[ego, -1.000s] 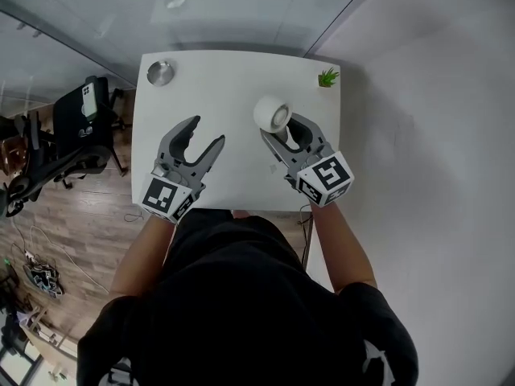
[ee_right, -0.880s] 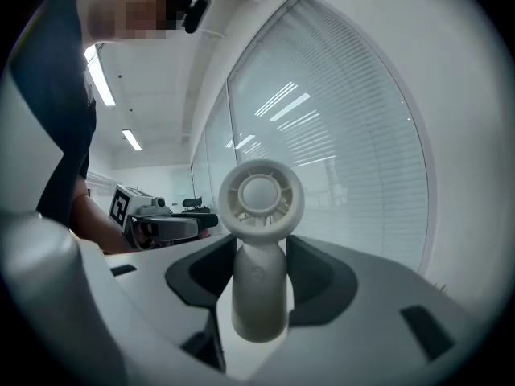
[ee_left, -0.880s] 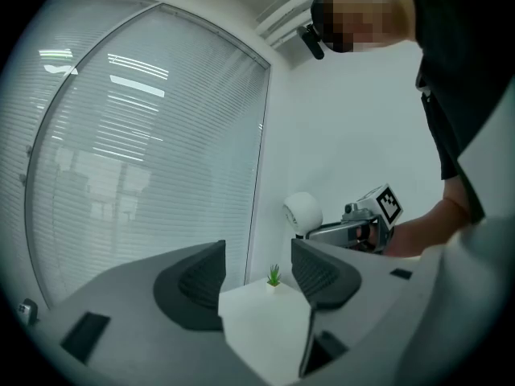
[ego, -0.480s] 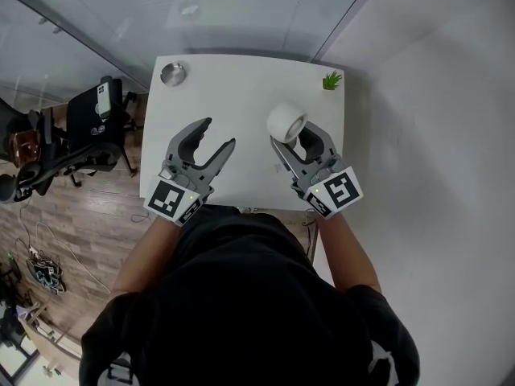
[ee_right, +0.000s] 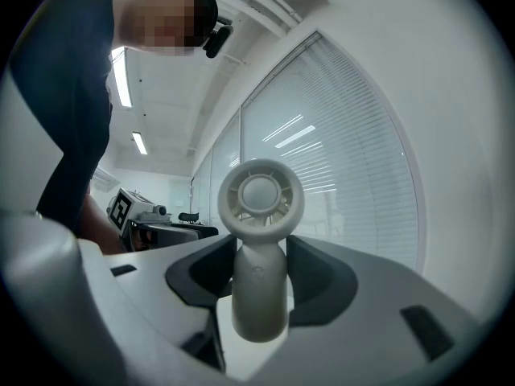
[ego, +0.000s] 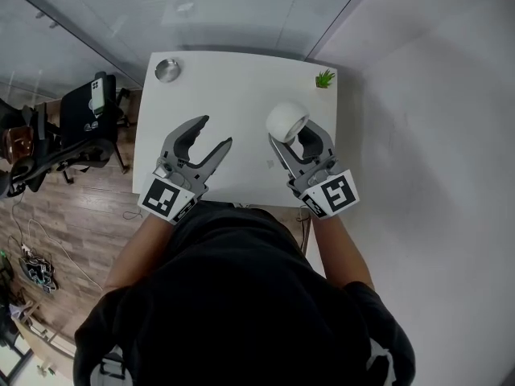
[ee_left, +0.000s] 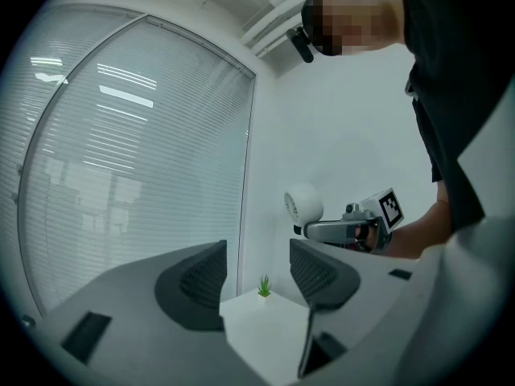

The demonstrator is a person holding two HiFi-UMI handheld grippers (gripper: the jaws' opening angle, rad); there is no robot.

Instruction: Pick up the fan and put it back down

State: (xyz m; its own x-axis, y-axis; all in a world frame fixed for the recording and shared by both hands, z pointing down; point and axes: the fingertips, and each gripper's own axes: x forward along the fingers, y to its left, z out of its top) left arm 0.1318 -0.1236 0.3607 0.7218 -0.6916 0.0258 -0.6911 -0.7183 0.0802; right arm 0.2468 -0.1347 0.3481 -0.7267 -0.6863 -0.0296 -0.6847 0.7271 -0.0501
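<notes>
**A:** Where is the fan?

**B:** The fan (ee_right: 259, 240) is in the right tool (ego: 294, 135). The jaws pinch its handle from both sides and the round head stands above them, so its long axis is upright.

**A:** Is it off the worktop?

**B:** It looks so. From the left it shows in the air over the right half of the worktop (ego: 241, 79), though I can't judge how high.

**A:** And the left tool?

**B:** The left tool (ego: 213, 133) is spread wide with nothing in it, over the near left edge.

**A:** How does the set-down go?

**B:** Straight down, I'd say, with the handle's foot first. Bare worktop lies below. The plant (ego: 325, 78) at the far right corner and the metal dish (ego: 166, 69) at the far left are both well apart from it.
</notes>
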